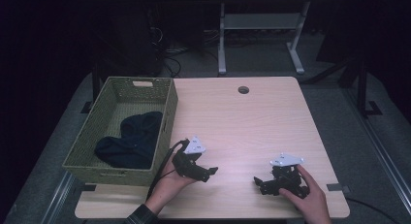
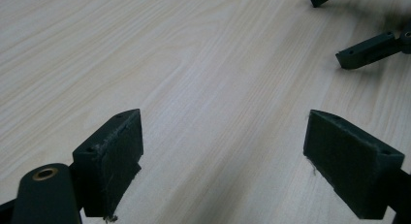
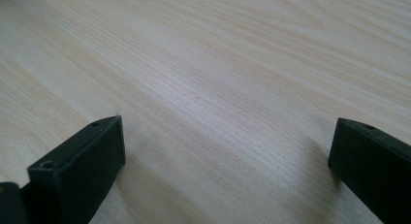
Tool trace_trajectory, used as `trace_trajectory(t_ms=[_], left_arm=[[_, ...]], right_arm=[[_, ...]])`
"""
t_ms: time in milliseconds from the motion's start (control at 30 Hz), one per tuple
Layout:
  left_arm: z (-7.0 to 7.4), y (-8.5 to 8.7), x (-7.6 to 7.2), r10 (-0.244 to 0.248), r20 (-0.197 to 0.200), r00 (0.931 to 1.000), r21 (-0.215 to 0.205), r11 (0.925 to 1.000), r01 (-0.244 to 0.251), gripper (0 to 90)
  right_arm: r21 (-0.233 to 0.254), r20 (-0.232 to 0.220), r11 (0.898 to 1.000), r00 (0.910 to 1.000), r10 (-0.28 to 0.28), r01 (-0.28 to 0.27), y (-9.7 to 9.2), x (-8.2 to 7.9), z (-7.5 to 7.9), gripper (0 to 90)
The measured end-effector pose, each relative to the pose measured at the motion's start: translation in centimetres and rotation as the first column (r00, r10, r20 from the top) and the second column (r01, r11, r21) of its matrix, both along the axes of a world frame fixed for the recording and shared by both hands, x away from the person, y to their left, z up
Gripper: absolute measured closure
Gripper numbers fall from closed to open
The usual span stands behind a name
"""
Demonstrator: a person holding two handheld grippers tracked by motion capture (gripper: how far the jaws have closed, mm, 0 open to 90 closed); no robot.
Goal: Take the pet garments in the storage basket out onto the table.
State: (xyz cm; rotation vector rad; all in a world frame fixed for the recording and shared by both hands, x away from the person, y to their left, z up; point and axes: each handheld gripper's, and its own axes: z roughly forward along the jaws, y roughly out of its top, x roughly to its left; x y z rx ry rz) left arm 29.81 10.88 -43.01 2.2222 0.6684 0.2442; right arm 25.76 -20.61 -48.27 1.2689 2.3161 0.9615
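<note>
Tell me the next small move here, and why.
Probably swing the left gripper toward the basket and reach for the dark cloth inside. Both grippers are open over bare table, holding nothing; the right gripper sits farther off.

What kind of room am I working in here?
Probably a lab or workshop: a light wood table with a cable hole, loose cables on grey carpet, and another desk frame behind.

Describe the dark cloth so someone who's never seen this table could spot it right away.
Start at the light wooden table, then look to its left edge, where a green woven basket stands. The dark cloth lies crumpled inside it, the only soft thing there, and the only thing in the basket.
</note>
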Motion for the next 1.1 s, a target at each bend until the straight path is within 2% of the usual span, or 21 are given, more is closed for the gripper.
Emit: trace_trajectory(t_ms=[533,633,1100], left_arm=[[1.7,0.2,0.4,0.006,0.009,0.9999,-0.02,0.9998,-0.006,13.9],[2.0,0.2,0.5,-0.002,0.011,0.9999,-0.01,0.9999,0.002,14.0],[3.5,0.5,0.9,-0.008,0.018,0.9998,-0.02,0.9998,0.008,14.1]], right_arm=[[0.001,0.0,1.0,1.0,0.0,0.0,0.0,0.0,0.0,0.0],[0.001,0.0,1.0,1.0,0.0,0.0,0.0,0.0,0.0,0.0],[0.001,0.0,1.0,1.0,0.0,0.0,0.0,0.0,0.0,0.0]])
